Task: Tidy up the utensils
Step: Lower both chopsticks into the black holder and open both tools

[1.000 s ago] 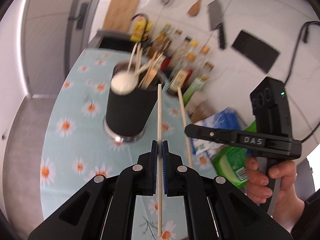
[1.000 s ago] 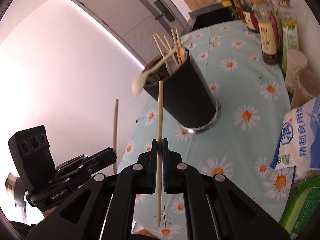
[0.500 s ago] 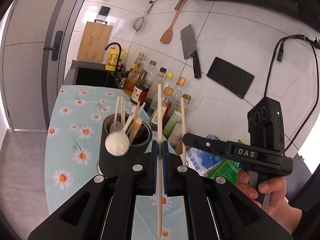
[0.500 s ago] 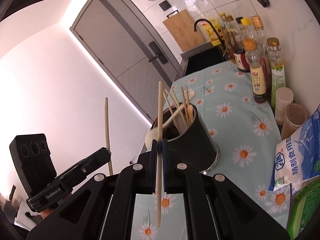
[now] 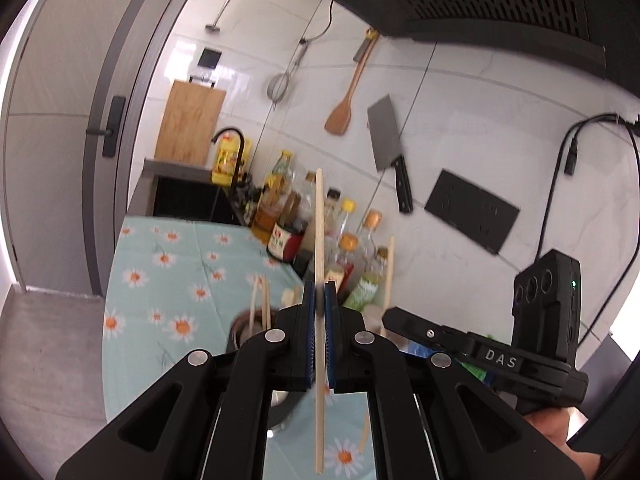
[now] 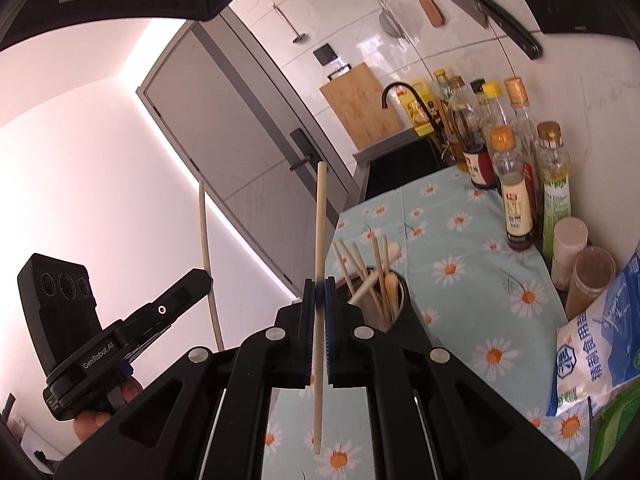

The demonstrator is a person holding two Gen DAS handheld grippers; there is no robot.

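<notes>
Pale wooden chopsticks are the business here: one chopstick (image 5: 319, 240) stands upright at the centre of the left wrist frame, clamped between the left gripper (image 5: 319, 300)'s closed jaws; a second chopstick (image 6: 320, 236) stands likewise in the right gripper (image 6: 319, 292), also clamped shut on it. The black utensil holder (image 6: 404, 300), with sticks and spoons in it, sits just beyond, right of centre on the daisy-print cloth (image 6: 460, 264). This looks like the carry step; next, each stick needs tipping over the holder's mouth.
</notes>
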